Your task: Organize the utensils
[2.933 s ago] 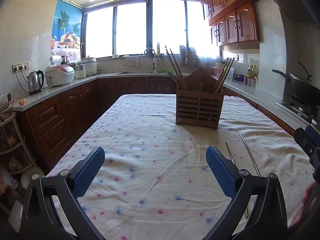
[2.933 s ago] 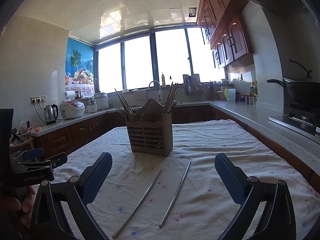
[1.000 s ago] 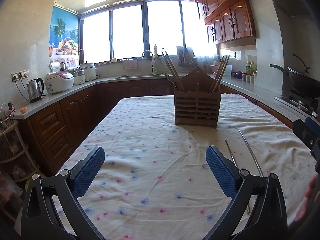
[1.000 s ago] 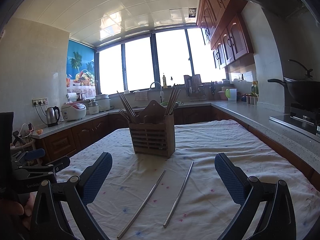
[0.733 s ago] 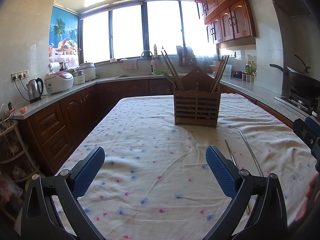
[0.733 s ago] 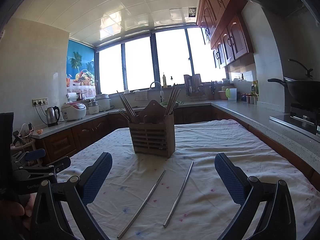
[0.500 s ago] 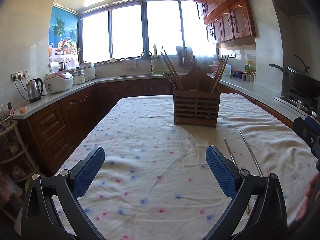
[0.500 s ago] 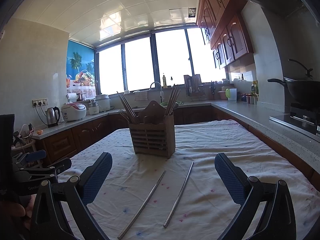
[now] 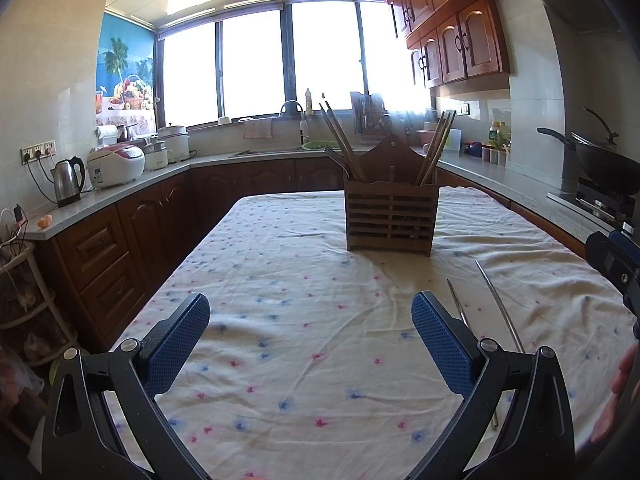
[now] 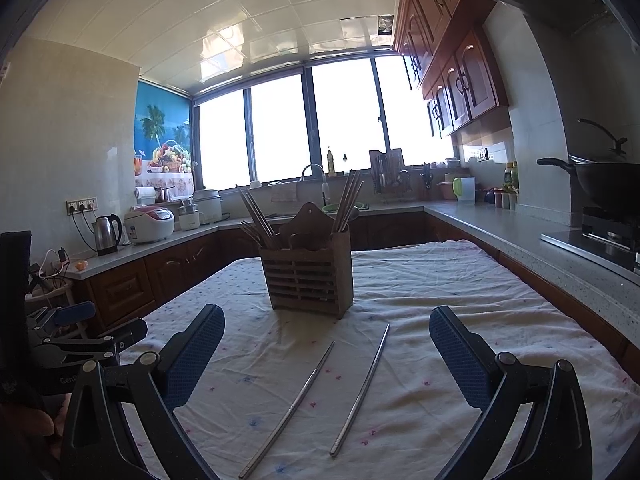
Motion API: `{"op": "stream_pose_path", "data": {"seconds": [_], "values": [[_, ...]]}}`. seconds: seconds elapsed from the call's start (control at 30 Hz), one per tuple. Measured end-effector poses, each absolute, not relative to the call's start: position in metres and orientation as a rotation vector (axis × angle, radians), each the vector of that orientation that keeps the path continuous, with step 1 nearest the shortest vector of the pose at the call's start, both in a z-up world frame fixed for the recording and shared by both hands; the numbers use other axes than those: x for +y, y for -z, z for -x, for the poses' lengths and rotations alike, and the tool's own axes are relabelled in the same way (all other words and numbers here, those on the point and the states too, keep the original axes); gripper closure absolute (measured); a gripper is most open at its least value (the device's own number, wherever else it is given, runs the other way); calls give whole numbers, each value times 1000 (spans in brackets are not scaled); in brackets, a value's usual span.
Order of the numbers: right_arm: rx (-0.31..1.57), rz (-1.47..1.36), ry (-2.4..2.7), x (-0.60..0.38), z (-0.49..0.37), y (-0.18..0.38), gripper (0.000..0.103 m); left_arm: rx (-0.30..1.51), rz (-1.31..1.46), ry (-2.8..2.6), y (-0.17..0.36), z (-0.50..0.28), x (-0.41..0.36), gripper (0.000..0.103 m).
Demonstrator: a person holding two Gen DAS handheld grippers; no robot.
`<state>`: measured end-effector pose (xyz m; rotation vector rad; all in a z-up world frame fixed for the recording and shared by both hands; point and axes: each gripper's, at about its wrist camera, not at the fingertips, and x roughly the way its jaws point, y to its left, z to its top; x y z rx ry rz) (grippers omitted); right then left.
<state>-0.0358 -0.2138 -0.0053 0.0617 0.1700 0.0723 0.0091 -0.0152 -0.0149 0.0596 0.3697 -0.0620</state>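
Two metal chopsticks lie apart on the flowered tablecloth: the left chopstick [image 10: 292, 404] and the right chopstick [image 10: 362, 388]. In the left wrist view they show as one chopstick [image 9: 498, 304] and another chopstick [image 9: 456, 302] partly hidden by my right finger. A slatted wooden utensil holder [image 10: 310, 280] with several wooden chopsticks stands upright beyond them; it also shows in the left wrist view [image 9: 390, 220]. My right gripper [image 10: 326, 360] is open and empty, above the near ends of the metal chopsticks. My left gripper [image 9: 310, 342] is open and empty, left of them.
The table [image 9: 280, 280] is covered by a wrinkled cloth. Kitchen counters with a kettle [image 9: 68, 180] and rice cooker [image 9: 116, 164] run along the left and back. A wok [image 10: 608, 182] sits on the stove at the right. Each gripper shows at the other view's edge.
Both views have shifted only slightly over the last seconds. The chopsticks and holder have not moved. Both grippers stay open.
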Motion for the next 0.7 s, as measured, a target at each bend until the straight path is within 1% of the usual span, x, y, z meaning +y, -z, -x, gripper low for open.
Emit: {"op": "stream_pose_path", "data": {"seconds": [0.7], "values": [[195, -77, -60, -211, 30, 5, 0, 392, -55, 88, 13, -14, -14, 0]]}}
